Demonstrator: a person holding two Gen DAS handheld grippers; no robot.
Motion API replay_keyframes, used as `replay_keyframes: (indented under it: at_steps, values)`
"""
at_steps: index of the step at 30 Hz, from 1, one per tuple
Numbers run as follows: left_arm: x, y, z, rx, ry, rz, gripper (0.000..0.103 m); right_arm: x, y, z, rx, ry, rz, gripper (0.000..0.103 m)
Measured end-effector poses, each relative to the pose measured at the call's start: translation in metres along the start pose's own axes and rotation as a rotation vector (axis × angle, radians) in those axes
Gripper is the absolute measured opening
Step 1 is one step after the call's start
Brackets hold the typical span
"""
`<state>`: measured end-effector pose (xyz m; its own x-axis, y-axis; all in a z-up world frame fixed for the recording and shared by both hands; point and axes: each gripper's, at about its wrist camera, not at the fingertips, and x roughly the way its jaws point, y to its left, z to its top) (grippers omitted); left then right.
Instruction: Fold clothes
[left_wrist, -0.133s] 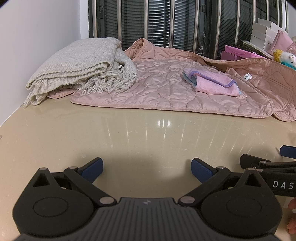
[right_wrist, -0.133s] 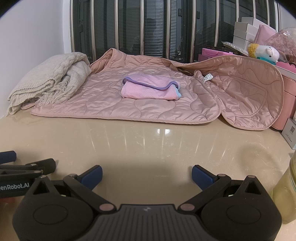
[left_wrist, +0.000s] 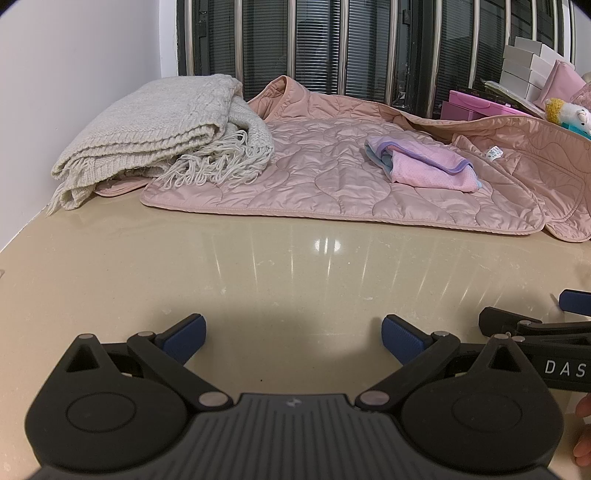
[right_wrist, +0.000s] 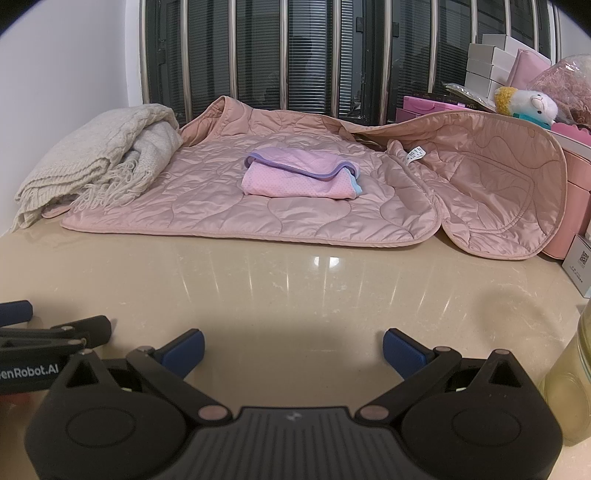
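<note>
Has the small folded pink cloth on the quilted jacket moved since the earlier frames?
No. The folded pink cloth lies at the same spot on the quilted jacket, equally far from its white label.

Black gripper (left_wrist: 291, 338), blue fingertips (left_wrist: 186, 336)

The left gripper (left_wrist: 291, 338) hangs with jaws wide apart over the bare beige table (left_wrist: 295, 273); beyond lies a pink quilted jacket (left_wrist: 332, 184) with a small folded pink cloth (left_wrist: 424, 166) on it; a folded cream knit (left_wrist: 159, 133) overlaps its left edge
</note>
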<state>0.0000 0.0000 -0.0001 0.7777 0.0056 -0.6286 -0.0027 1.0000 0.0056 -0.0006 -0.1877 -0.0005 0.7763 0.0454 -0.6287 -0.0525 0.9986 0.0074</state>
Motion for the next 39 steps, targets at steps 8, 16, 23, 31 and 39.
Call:
replay_keyframes:
  at_steps: [8,16,23,31,39]
  values:
    - [0.000,0.000,0.000,0.000,0.000,0.000,0.102,0.000,0.000,0.000,0.000,0.000,0.000,0.103]
    - [0.000,0.000,0.000,0.000,0.000,0.000,0.102,0.000,0.000,-0.001,0.001,0.000,0.000,0.103]
    - [0.000,0.000,0.000,0.000,0.000,-0.001,0.102,-0.001,0.001,-0.003,0.003,0.000,-0.006,0.103]
    - [0.005,-0.004,0.009,0.062,0.034,-0.066,0.103,-0.003,-0.018,0.022,0.062,-0.023,0.029,0.094]
    - [0.041,-0.004,0.114,-0.101,-0.075,-0.303,0.103,0.022,-0.101,0.105,0.510,-0.109,0.328,0.095]
